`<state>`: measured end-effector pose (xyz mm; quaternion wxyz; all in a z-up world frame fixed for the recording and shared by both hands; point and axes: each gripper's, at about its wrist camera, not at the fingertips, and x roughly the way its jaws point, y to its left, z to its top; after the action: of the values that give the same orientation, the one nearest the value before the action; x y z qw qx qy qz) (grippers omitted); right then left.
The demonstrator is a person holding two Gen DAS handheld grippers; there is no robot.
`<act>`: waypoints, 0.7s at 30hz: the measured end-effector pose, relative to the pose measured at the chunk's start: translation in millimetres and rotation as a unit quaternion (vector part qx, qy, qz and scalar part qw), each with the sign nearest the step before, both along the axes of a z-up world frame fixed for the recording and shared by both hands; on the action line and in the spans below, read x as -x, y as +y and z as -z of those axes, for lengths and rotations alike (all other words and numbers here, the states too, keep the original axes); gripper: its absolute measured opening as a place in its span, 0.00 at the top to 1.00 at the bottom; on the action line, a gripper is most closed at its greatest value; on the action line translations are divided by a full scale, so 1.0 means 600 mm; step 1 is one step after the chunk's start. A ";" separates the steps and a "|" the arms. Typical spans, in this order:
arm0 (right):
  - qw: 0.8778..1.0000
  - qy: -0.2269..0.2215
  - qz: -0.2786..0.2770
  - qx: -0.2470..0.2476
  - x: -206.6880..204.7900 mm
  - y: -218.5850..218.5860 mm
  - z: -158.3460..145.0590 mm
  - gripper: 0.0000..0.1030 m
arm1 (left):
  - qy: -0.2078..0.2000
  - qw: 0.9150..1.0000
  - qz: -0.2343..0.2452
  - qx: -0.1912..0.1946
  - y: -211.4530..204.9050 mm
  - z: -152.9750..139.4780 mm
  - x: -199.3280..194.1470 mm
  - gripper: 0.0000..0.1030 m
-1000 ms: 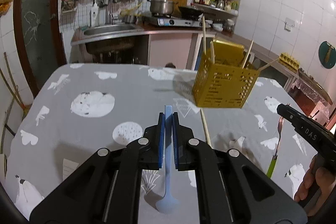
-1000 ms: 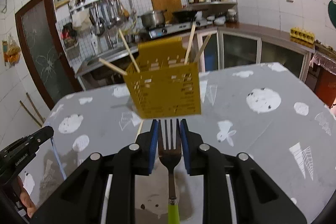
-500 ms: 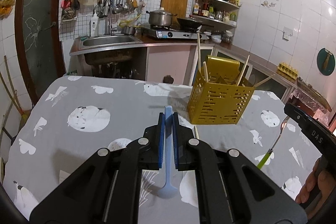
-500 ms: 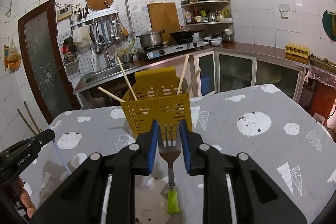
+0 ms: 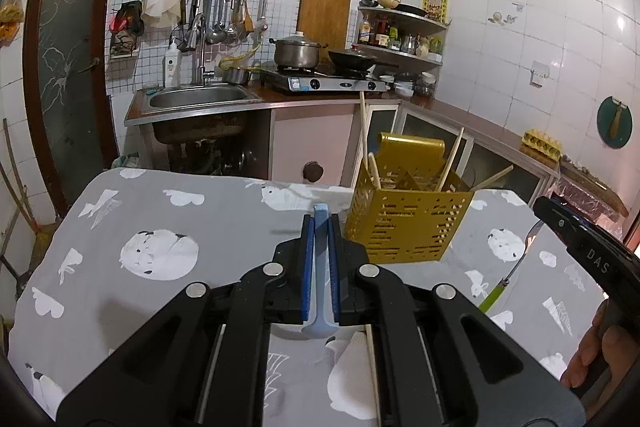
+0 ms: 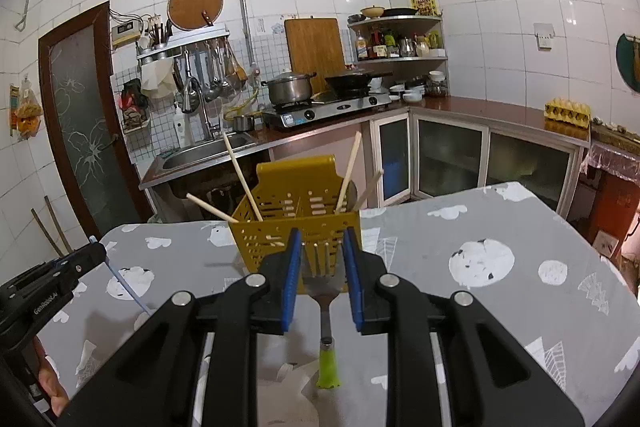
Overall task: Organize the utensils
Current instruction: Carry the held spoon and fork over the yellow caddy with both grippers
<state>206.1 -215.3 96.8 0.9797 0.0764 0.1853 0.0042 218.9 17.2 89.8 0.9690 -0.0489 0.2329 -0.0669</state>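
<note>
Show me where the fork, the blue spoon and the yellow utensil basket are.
fork (image 6: pixel 323 283): right wrist view, metal head between the fingers
blue spoon (image 5: pixel 320 267): left wrist view, handle
yellow utensil basket (image 5: pixel 404 231): left wrist view, perforated front wall

The left gripper (image 5: pixel 320 227) clamps a pale blue plastic spoon (image 5: pixel 319 291). A perforated yellow plastic utensil holder (image 5: pixel 404 227) containing wooden chopsticks (image 5: pixel 450 159) stands just right of the fingertips.

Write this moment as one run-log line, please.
left gripper: shut on blue spoon | right gripper: shut on fork | yellow caddy: holds chopsticks
</note>
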 end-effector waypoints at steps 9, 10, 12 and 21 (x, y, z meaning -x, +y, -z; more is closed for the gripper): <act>1.000 -0.014 0.002 0.004 -0.010 -0.013 -0.031 0.79 | -0.024 1.000 0.019 -0.001 -0.023 -0.039 -0.004 0.94; 1.000 -0.016 0.002 0.004 -0.012 -0.015 -0.036 0.79 | -0.026 0.999 0.021 0.001 -0.025 -0.044 -0.005 0.94; 1.000 -0.021 0.002 0.006 -0.016 -0.016 -0.046 0.79 | -0.033 0.999 0.025 0.003 -0.030 -0.055 -0.008 0.94; 0.999 -0.052 -0.002 0.016 -0.038 -0.020 -0.106 0.79 | -0.069 0.997 0.043 0.007 -0.062 -0.121 -0.029 0.94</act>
<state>228.9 -227.3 160.5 0.9890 0.0605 0.1346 0.0068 236.1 -19.7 162.4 0.9786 -0.0404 0.1668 -0.1135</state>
